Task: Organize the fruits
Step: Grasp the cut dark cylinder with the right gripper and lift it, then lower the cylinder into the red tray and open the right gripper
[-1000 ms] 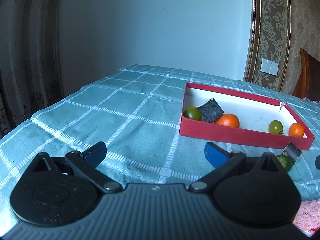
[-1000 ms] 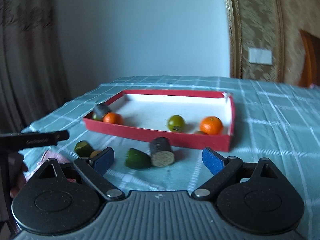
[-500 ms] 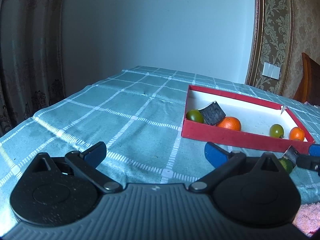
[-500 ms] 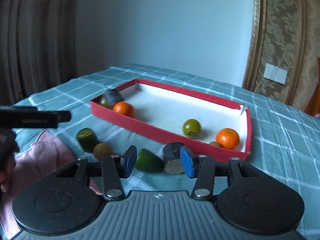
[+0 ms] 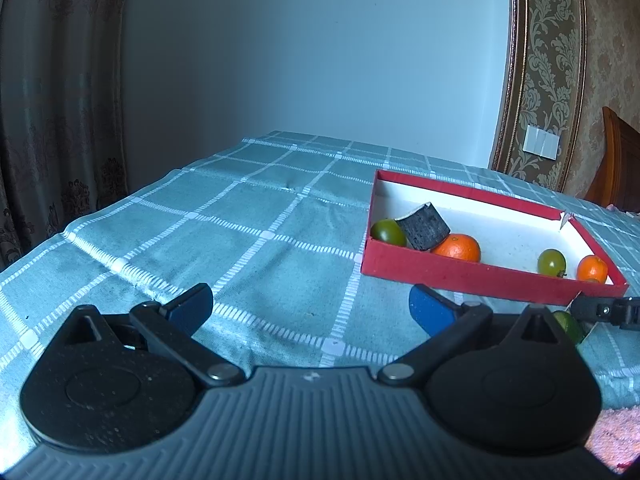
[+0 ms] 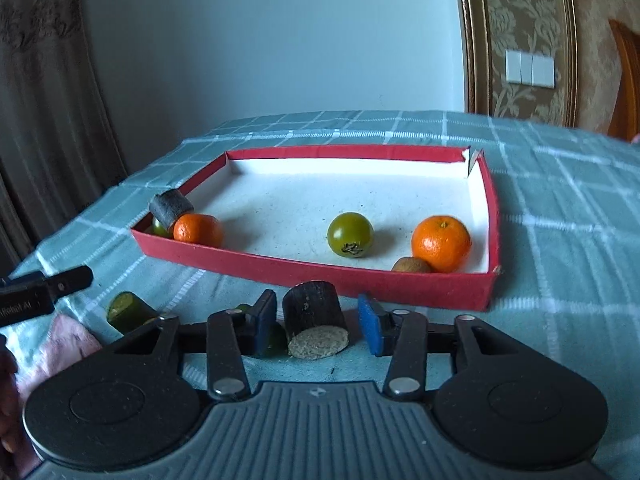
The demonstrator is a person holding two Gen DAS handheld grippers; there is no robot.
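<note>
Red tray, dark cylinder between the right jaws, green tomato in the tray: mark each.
red tray (image 6: 320, 276), right wrist view, near wall
dark cylinder (image 6: 314, 312), right wrist view, dark side
green tomato (image 6: 350, 234), right wrist view, middle

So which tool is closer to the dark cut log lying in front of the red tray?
Right. The right tool straddles the log, jaws closing with it between them. The left tool hangs open over bare tablecloth, off to the tray's left.
</note>
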